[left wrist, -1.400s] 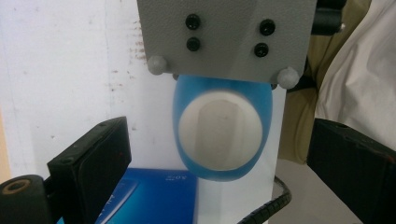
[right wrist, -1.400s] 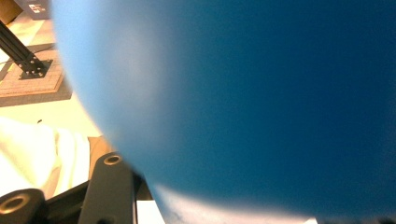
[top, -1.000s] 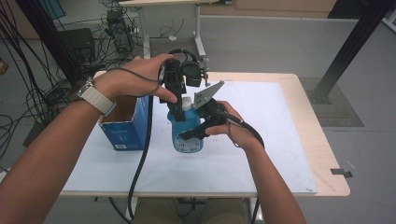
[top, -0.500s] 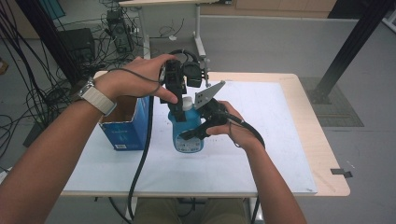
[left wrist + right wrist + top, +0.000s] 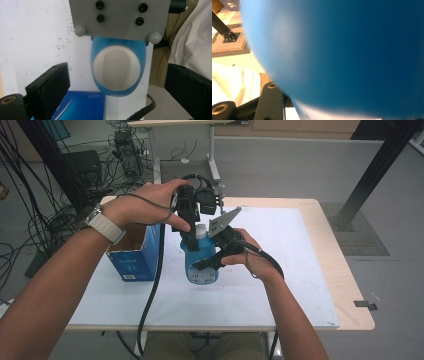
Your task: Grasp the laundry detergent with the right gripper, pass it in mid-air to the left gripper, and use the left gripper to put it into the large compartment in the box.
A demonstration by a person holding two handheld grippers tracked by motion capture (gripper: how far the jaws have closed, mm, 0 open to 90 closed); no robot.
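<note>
While my right gripper [image 5: 212, 262] clamps the body of the blue bottle [image 5: 201, 265], I log this as the cap step of the work.

Item, right gripper: jaws closed on the bottle's sides; in the right gripper view the blue wall sits hard against the lens, so I judge the grip firm.

Item, left gripper [image 5: 192, 227]: held directly above the bottle, pointing down. In the left gripper view its two black jaws stand apart, one to each side of the white cap [image 5: 115, 68], pads not pressing on it. I read that as open.

Item, bottle: upright on the white table [image 5: 280, 285], its base under the left gripper, its cap [image 5: 201, 232] just below those jaws.

Item, blue box [image 5: 134, 256]: standing open, just beside the bottle, on the far side from my right gripper and beneath my left forearm.

Step in hand, by my judgement: steadying the bottle while the cap is lined up for a grip.

Next move calls for: lowering the left gripper squarely over the cap, closing on its narrow sides, and keeping the right grip tight so the bottle cannot turn or tip.
</note>
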